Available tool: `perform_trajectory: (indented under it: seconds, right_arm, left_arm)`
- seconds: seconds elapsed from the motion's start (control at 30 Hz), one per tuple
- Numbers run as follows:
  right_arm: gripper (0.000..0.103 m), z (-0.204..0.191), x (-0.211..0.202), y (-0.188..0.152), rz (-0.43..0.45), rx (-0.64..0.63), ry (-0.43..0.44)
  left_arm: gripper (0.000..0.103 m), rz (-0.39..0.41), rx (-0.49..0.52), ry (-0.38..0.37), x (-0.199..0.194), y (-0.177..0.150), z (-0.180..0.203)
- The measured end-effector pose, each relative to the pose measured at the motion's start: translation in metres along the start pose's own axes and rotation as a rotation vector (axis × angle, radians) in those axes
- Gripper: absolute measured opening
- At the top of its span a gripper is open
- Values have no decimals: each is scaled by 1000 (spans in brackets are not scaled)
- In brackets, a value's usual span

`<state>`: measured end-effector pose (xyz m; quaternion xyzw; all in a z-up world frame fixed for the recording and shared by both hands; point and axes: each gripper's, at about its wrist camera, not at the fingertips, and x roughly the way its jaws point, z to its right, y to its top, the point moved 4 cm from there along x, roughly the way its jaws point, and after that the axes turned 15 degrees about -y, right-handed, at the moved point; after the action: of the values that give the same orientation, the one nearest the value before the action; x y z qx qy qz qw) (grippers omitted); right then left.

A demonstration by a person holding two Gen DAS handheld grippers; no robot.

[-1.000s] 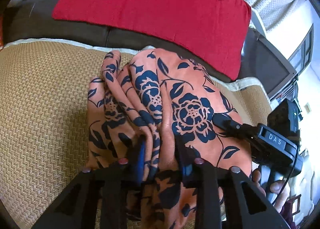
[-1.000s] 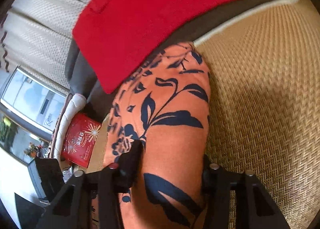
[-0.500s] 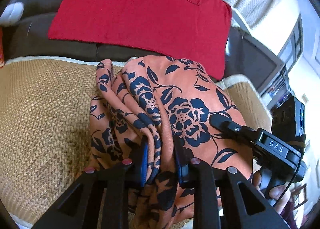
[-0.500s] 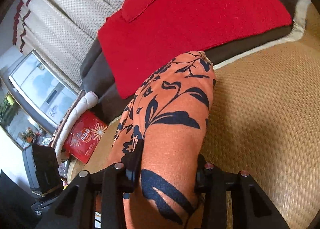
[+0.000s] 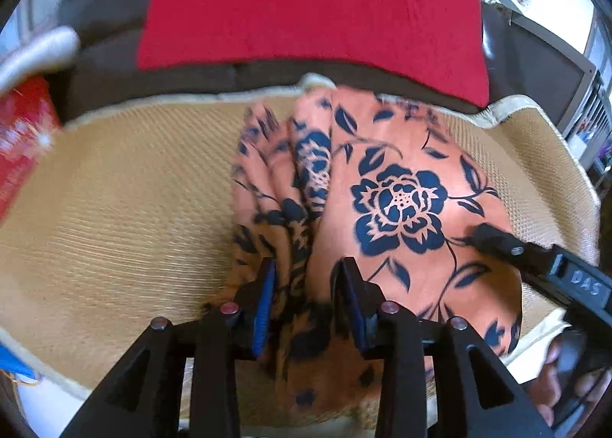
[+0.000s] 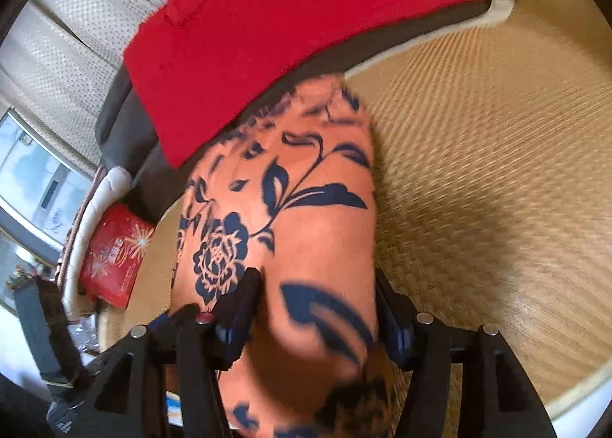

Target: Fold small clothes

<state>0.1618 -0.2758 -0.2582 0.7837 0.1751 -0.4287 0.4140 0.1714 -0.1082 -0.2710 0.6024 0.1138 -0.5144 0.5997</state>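
Orange floral garment (image 5: 397, 185) is clamped by left claw (image 5: 306, 285) and right claw (image 6: 317, 308); only the right view shows curtains (image 6: 65, 55).

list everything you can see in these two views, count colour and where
floral garment: 1, orange with dark blue flowers, bunched on the mat, cloth between both grippers' fingers
woven mat: 1, tan with a cream border, under the garment
red cloth: 1, red, on the dark sofa back behind the mat
sofa: 1, dark brown, behind the mat
red box: 1, red with a starburst print, off the mat's edge
curtain: 1, cream, behind the sofa
left hand-held gripper: 1, black with blue pads, on a gathered fold
right hand-held gripper: 1, black, fingers either side of the cloth
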Motion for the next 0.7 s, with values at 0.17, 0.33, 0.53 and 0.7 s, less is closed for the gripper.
perform_trajectory:
  seconds: [0.17,0.33,0.53,0.7]
  right_arm:
    - [61,-5,-63,-11,148,-84,-29]
    - [61,-30,-128,-36,234,-216,-58]
    - [61,-50,-196,-57,311,-299,-51]
    - [61,-58,-221,-72,299,-316,-58]
  left_arm:
    - [63,131,61,155,-71,-9,16]
    - [79,249,85,201,-140,-14,42]
    - [98,322,114,275,-190,-24,66]
    - [99,344,123,253,-214,-35,74]
